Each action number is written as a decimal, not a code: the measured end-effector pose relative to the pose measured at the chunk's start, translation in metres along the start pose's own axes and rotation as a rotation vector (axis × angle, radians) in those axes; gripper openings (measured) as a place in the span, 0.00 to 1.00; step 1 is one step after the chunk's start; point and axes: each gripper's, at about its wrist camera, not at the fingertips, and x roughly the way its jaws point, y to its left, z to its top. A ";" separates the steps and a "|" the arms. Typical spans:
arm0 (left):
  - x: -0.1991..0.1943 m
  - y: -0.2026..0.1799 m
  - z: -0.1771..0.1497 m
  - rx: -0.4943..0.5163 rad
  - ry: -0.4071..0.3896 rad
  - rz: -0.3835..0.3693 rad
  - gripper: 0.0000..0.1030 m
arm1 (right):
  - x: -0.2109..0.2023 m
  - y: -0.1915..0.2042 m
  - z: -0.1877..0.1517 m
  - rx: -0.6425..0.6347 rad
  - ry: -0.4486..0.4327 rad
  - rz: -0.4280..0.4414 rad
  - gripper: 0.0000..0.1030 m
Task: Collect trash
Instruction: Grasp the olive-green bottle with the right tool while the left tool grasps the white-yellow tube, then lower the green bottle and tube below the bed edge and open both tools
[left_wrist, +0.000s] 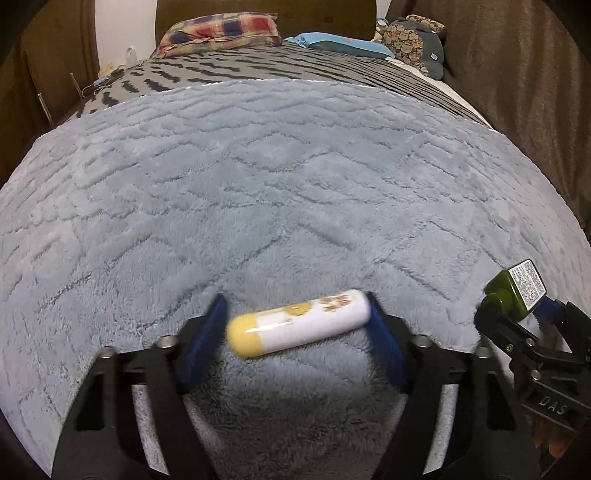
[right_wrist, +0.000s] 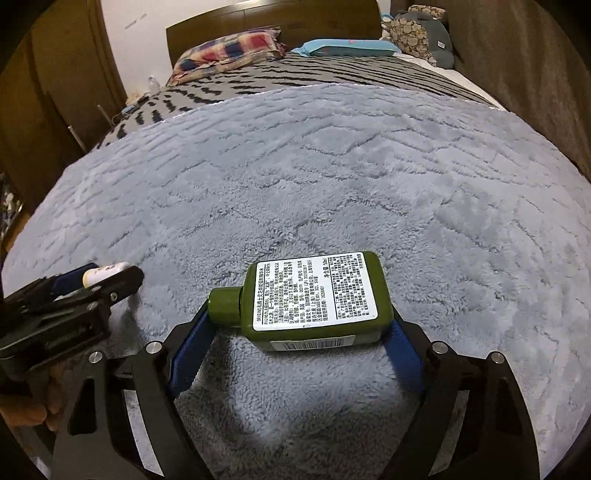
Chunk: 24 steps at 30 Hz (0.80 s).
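Note:
My left gripper (left_wrist: 297, 325) is shut on a white tube with a yellow cap (left_wrist: 299, 323), held crosswise between the blue pads just above a grey-blue fleece blanket (left_wrist: 258, 177). My right gripper (right_wrist: 299, 328) is shut on a green bottle with a white label (right_wrist: 314, 301), held by its cap end and its base. The bottle also shows at the right of the left wrist view (left_wrist: 517, 293). The tube also shows at the left of the right wrist view (right_wrist: 105, 275). The two grippers are side by side, apart.
The blanket covers a bed with a striped grey cover (left_wrist: 258, 70) beyond it. A plaid pillow (left_wrist: 221, 31), a blue pillow (left_wrist: 340, 44) and a stuffed bag (left_wrist: 410, 40) lie at the head. A brown curtain (left_wrist: 517, 92) hangs on the right.

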 end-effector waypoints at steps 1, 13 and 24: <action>-0.001 0.000 0.000 -0.003 -0.001 -0.004 0.63 | -0.002 -0.001 -0.001 0.000 -0.004 0.002 0.83; -0.061 0.011 -0.058 0.035 -0.043 -0.032 0.63 | -0.070 0.005 -0.043 -0.062 -0.114 0.037 0.83; -0.195 0.004 -0.157 0.116 -0.234 -0.019 0.63 | -0.181 0.022 -0.122 -0.124 -0.246 0.153 0.83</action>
